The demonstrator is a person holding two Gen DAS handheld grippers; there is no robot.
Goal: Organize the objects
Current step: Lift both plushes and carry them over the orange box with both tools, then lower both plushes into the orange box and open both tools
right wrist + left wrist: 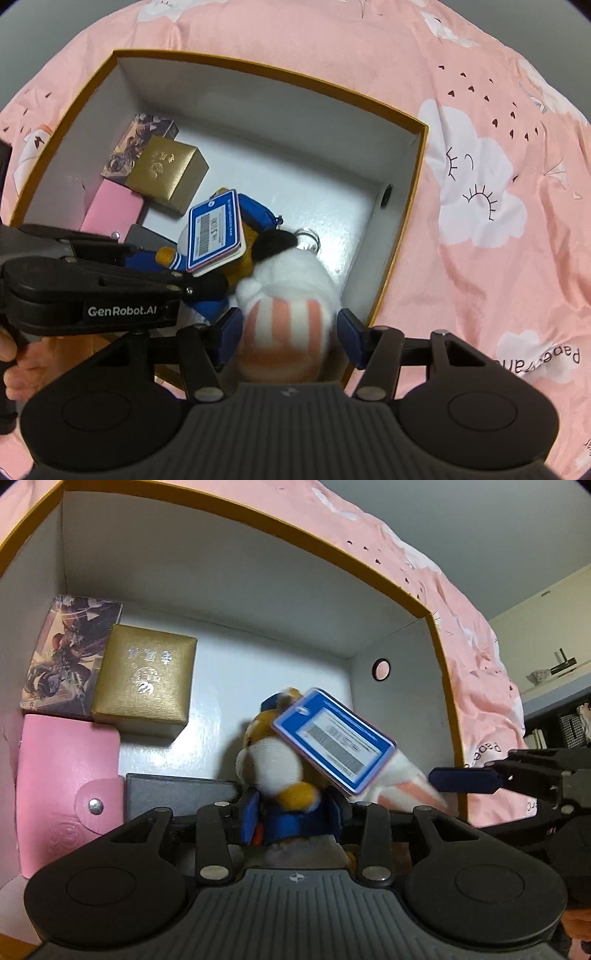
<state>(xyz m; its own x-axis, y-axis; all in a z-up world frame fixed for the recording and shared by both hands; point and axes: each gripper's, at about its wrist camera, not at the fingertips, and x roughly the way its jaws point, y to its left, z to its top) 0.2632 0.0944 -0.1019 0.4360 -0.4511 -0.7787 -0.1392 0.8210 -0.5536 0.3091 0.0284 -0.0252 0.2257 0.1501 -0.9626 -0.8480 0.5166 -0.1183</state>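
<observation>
An open cardboard box [400, 229] with a mustard rim sits on a pink bedsheet [498, 258]. Inside: one printed box [68, 653], one gold box [146, 679], one pink wallet [66, 786], one grey case [177, 794], mostly hidden. The left tool [293, 808] is clamped on an orange plush [275, 771] with a blue tag [334, 740]. The right tool [290, 326] is clamped on a pink-striped white plush [286, 306], its front blurred.

Left black two-finger gripper with blue pads [295, 812]: angled downward, jaws closed on orange-and-white plush toy [275, 764]. Right black two-finger gripper with blue pads [288, 332]: pointing steeply down, jaws clamped on pink-and-white striped plush [284, 328]. Bare hand [22, 365] grips left gripper handle.
</observation>
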